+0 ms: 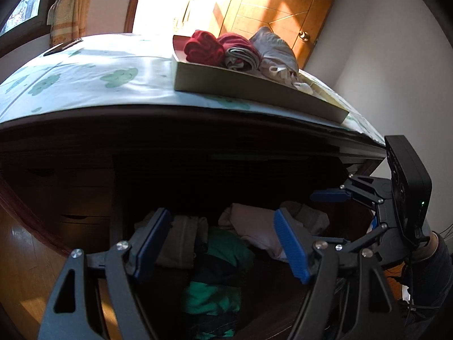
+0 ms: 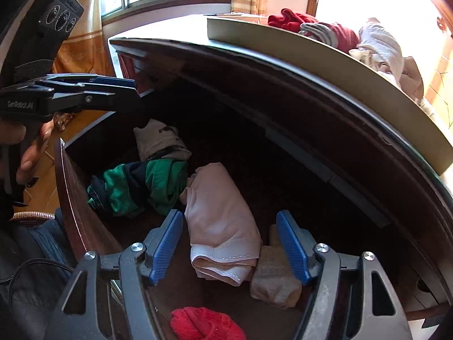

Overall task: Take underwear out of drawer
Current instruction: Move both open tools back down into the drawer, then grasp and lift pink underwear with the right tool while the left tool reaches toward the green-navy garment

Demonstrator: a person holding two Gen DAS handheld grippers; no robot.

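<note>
Underwear lies in the open drawer (image 2: 76,198) under the table (image 1: 85,70). In the right wrist view, the pink piece (image 2: 220,221) is at the centre, between the blue pads of the right tongs (image 2: 229,243). These tongs are wide open and the pads do not touch the cloth. A beige piece (image 2: 271,280) lies at 5 o'clock from the pink one, touching it and just beside the right pad. A green and navy piece (image 2: 141,187) is at 10 o'clock from the pink one, and a tan piece (image 2: 158,138) is behind it, deeper in the drawer. A red piece (image 2: 203,323) is at the bottom edge, at 6 o'clock.

The left tongs (image 1: 220,243) are also wide open and hold nothing. In the left wrist view they are above the green piece (image 1: 223,255); a grey-brown piece (image 1: 181,238) is just beside the left pad, and the pink piece (image 1: 254,226) is near the right pad.

On the table stands a flat tray (image 1: 254,90) at 12 o'clock. It carries red (image 1: 201,46), striped (image 1: 240,53) and grey (image 1: 274,48) pieces, touching each other.
</note>
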